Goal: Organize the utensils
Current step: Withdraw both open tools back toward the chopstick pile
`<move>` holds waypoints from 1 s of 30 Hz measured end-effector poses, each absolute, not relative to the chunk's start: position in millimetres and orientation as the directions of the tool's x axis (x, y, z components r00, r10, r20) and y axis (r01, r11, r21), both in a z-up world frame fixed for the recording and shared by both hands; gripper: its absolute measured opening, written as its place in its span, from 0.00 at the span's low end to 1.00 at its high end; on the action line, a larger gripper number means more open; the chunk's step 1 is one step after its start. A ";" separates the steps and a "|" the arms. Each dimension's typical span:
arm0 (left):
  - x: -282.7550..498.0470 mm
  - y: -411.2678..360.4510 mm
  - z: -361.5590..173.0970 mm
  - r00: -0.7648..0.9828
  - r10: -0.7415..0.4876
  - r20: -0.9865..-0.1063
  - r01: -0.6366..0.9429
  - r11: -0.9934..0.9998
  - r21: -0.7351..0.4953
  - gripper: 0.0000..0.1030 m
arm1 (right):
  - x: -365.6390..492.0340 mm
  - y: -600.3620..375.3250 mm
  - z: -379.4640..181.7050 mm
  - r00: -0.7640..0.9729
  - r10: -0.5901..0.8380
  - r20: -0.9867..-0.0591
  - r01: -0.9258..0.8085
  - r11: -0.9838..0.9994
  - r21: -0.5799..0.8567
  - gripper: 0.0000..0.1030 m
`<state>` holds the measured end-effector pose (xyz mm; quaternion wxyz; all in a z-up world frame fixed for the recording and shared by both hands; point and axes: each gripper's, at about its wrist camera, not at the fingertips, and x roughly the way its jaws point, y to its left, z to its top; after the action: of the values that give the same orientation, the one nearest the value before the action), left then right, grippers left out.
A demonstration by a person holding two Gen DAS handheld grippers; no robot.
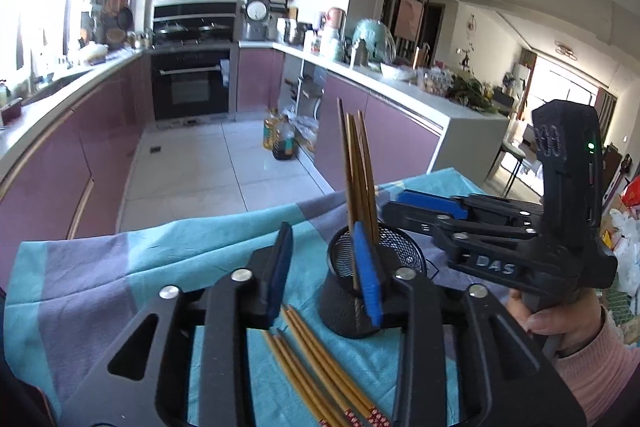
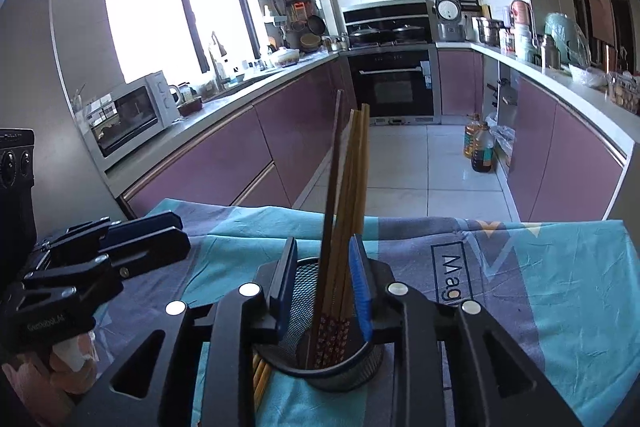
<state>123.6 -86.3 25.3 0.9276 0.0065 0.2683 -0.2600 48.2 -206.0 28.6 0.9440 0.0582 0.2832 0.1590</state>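
Note:
A black mesh cup (image 1: pixel 344 311) stands on a blue and grey cloth (image 1: pixel 120 267) with several brown chopsticks (image 1: pixel 360 167) upright in it. More chopsticks (image 1: pixel 316 367) lie loose on the cloth in front of it. My left gripper (image 1: pixel 324 271) is open, its right pad (image 1: pixel 368 279) at the cup and its left pad clear of it. My right gripper (image 2: pixel 323 281) is open just above the cup (image 2: pixel 320 371), with the standing chopsticks (image 2: pixel 344 207) between its pads, close to the right one. Each gripper shows in the other's view: the right gripper (image 1: pixel 394 207) and the left gripper (image 2: pixel 180 233).
The cloth (image 2: pixel 540 287) drops off at the table's far edge onto a tiled kitchen floor between purple cabinets. Oil bottles (image 2: pixel 480 147) stand on the floor. A black appliance (image 2: pixel 16 171) sits at the table's left. A hand in a pink sleeve (image 1: pixel 560 323) holds the right gripper.

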 end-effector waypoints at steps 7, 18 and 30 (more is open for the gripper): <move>93.9 -57.7 4.1 0.734 -0.428 -0.527 0.453 0.887 -0.090 0.37 | 0.9 -192.3 28.9 0.772 0.393 -0.500 -0.364 0.918 0.159 0.37; 77.2 -38.5 -74.0 0.637 -0.386 -0.667 0.420 0.900 -0.119 0.37 | -10.0 -164.1 -35.7 0.648 0.408 -0.643 -0.374 0.906 0.197 0.38; 80.7 -58.0 -106.3 0.569 -0.368 -0.735 0.426 0.897 -0.119 0.37 | -10.6 -152.2 -73.1 0.605 0.348 -0.716 -0.326 0.929 0.176 0.38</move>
<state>80.7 -58.0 -106.3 0.8850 0.0357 0.4064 -0.2243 -10.6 -152.2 -73.1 0.8958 0.0134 0.4023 0.1882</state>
